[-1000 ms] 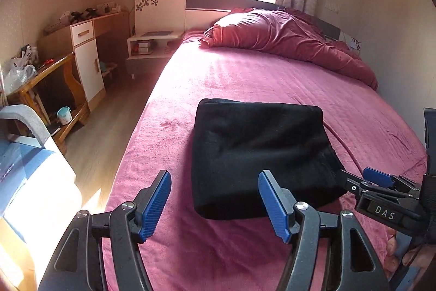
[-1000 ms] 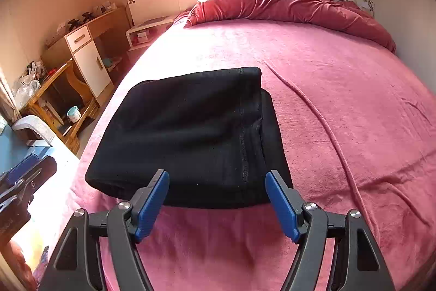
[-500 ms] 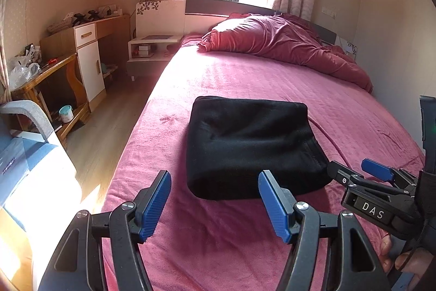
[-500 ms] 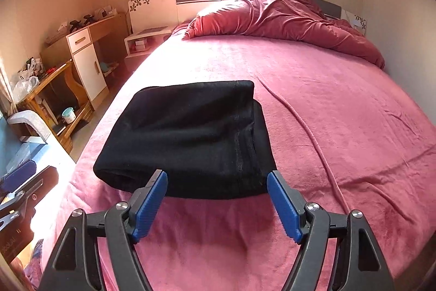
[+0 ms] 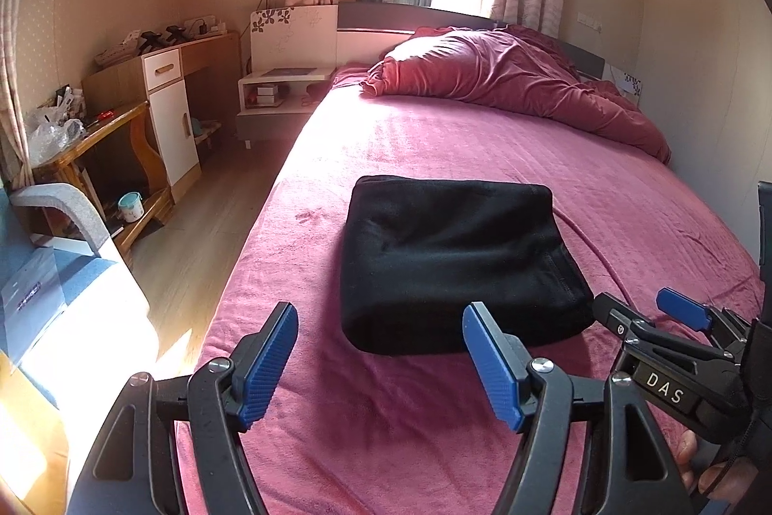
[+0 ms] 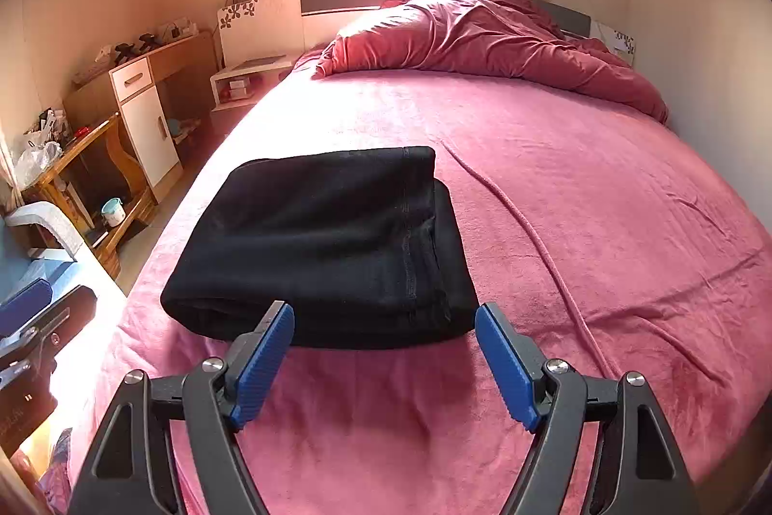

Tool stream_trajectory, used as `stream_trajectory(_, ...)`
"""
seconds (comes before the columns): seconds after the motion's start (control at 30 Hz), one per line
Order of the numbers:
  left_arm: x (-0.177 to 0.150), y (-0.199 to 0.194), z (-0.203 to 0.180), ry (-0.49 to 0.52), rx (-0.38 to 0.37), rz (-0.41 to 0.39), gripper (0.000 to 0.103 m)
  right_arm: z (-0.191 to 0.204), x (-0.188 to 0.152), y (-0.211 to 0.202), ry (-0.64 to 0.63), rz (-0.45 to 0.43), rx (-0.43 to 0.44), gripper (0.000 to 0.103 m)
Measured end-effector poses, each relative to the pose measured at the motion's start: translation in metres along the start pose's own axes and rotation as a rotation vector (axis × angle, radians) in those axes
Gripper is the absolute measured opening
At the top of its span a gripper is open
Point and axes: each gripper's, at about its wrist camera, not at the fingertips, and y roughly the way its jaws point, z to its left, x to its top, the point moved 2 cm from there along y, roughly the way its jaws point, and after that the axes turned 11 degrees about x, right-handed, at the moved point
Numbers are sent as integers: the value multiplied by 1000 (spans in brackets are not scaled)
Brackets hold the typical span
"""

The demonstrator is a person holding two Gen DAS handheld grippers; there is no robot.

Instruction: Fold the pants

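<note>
Black pants (image 5: 448, 259) lie folded into a compact rectangle on the pink bedspread (image 5: 482, 138), near the bed's left side. They also show in the right wrist view (image 6: 333, 244). My left gripper (image 5: 381, 355) is open and empty, held above the bed just short of the pants' near edge. My right gripper (image 6: 383, 358) is open and empty, also just short of the near edge. The right gripper shows at the right of the left wrist view (image 5: 641, 312).
A crumpled red duvet (image 5: 506, 80) lies at the head of the bed. A nightstand (image 5: 275, 95), a desk with cabinet (image 5: 164, 100) and a wooden table (image 5: 96, 143) stand along the left wall. Wooden floor (image 5: 202, 235) runs beside the bed. A cord-like ridge (image 6: 540, 244) crosses the bedspread.
Both grippers have drawn back and risen away from the folded pants, which now look smaller and farther off. The pants have not moved. Both grippers stay open.
</note>
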Motion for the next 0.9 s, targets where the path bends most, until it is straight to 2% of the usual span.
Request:
stream_trajectory(0.37,4,-7,2,-8,11,-33,72,5,4,-8,-17,-35,-3,80)
stream_trajectory(0.9,4,-13,4,-11,16,-46,72,3,4,-11,-14,-37,3,81)
